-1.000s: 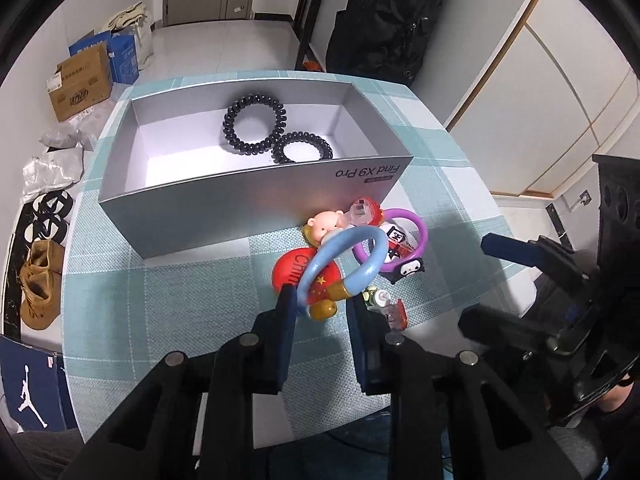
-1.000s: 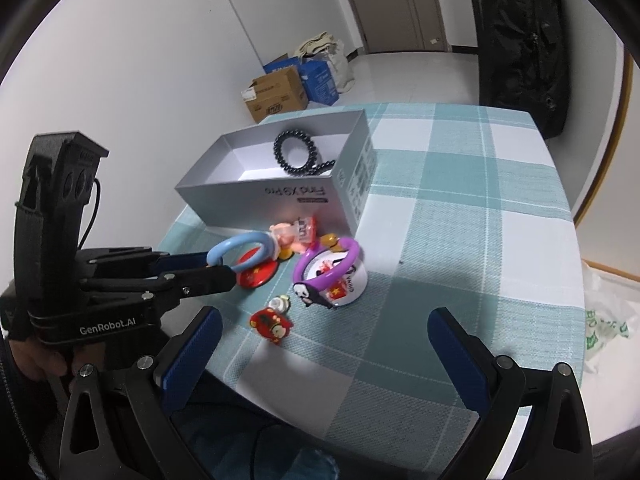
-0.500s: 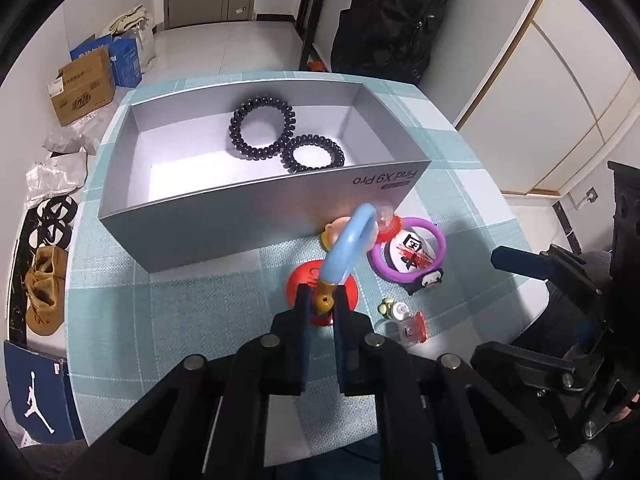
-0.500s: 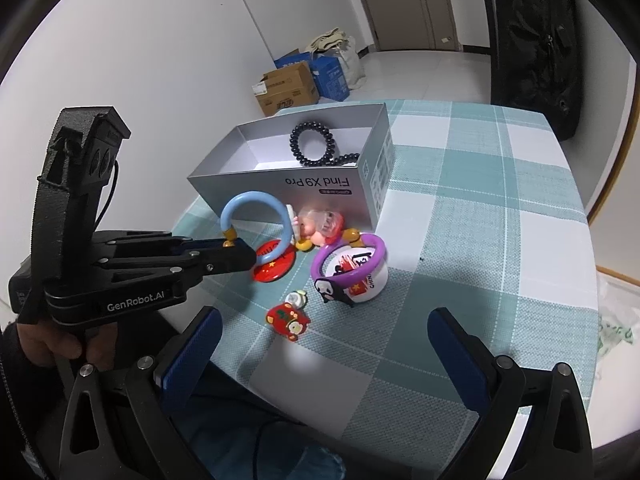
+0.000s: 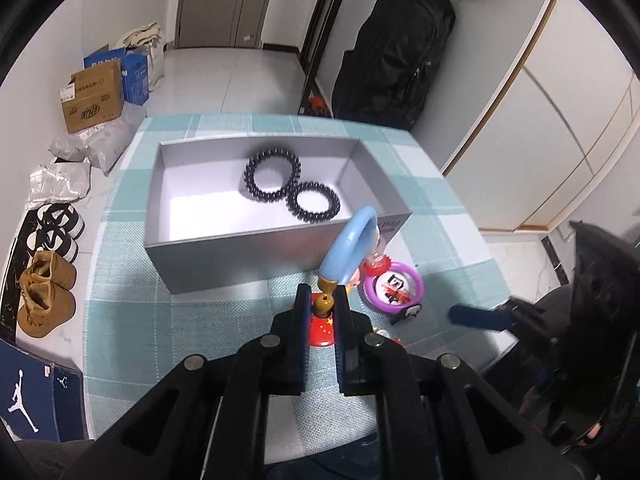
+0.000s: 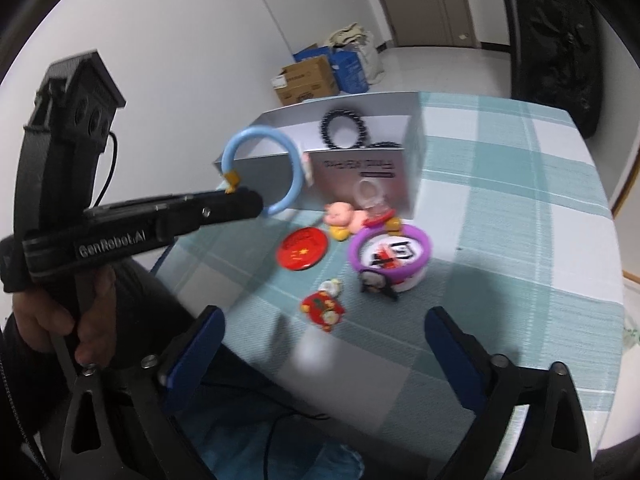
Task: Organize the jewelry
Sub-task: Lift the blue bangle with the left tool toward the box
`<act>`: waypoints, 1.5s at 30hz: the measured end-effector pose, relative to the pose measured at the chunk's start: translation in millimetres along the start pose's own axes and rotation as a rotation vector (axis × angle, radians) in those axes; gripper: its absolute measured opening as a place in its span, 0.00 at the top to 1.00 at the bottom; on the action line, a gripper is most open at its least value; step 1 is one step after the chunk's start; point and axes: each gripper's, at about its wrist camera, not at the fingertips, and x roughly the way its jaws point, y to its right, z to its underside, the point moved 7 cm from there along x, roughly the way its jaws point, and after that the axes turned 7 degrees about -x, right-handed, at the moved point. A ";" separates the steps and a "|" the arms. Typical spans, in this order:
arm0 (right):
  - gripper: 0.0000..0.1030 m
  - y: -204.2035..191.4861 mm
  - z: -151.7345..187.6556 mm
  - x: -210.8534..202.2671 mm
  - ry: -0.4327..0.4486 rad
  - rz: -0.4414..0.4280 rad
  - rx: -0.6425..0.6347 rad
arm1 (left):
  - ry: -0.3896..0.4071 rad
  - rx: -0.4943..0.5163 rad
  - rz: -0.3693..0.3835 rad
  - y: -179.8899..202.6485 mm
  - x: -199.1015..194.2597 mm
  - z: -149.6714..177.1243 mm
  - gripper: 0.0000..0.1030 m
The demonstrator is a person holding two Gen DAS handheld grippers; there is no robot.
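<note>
Your left gripper (image 5: pixel 323 305), jaws clamped on the blue bangle (image 5: pixel 349 248) | bangle stands upright, just short of the box (image 5: pixel 240 248), which lies dead ahead | right gripper (image 6: pixel 320 344) gapes wide, idle over the counter (image 6: pixel 520 216).

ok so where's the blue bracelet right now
The blue bracelet is pinched in the left gripper, held up off the table just short of the grey box's near wall, above the red badge.
</note>
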 end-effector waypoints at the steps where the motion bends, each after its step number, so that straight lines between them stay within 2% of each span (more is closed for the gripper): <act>1: 0.17 -2.7 0.3 1.4 -0.004 -0.004 -0.008 | 0.010 -0.001 0.002 -0.5 -2.1 -0.7 0.94; 8: 0.43 -5.8 2.3 19.6 -0.043 0.007 -0.001 | 0.035 -0.004 0.027 -5.2 -10.0 -4.1 0.94; 11: 0.57 -5.8 1.0 24.4 -0.051 0.017 0.002 | 0.044 -0.009 0.031 -7.0 -12.8 -5.2 0.94; 13: 0.70 -4.8 1.1 26.3 -0.059 0.029 0.002 | 0.050 -0.015 0.036 -8.8 -14.7 -5.9 0.94; 16: 0.79 -6.2 1.5 25.6 -0.063 0.039 -0.008 | 0.053 -0.025 0.044 -11.2 -16.0 -6.3 0.94; 22: 0.85 -5.7 -0.8 19.5 -0.045 0.045 -0.011 | 0.060 -0.028 0.049 -11.7 -18.2 -7.0 0.94; 31: 0.86 -0.3 -11.2 6.4 0.009 0.007 0.025 | 0.089 -0.045 0.057 -13.3 -22.9 -11.8 0.94; 45: 0.86 14.8 -55.7 -30.9 0.164 -0.061 0.105 | 0.159 -0.099 0.092 -14.0 -28.6 -30.4 0.94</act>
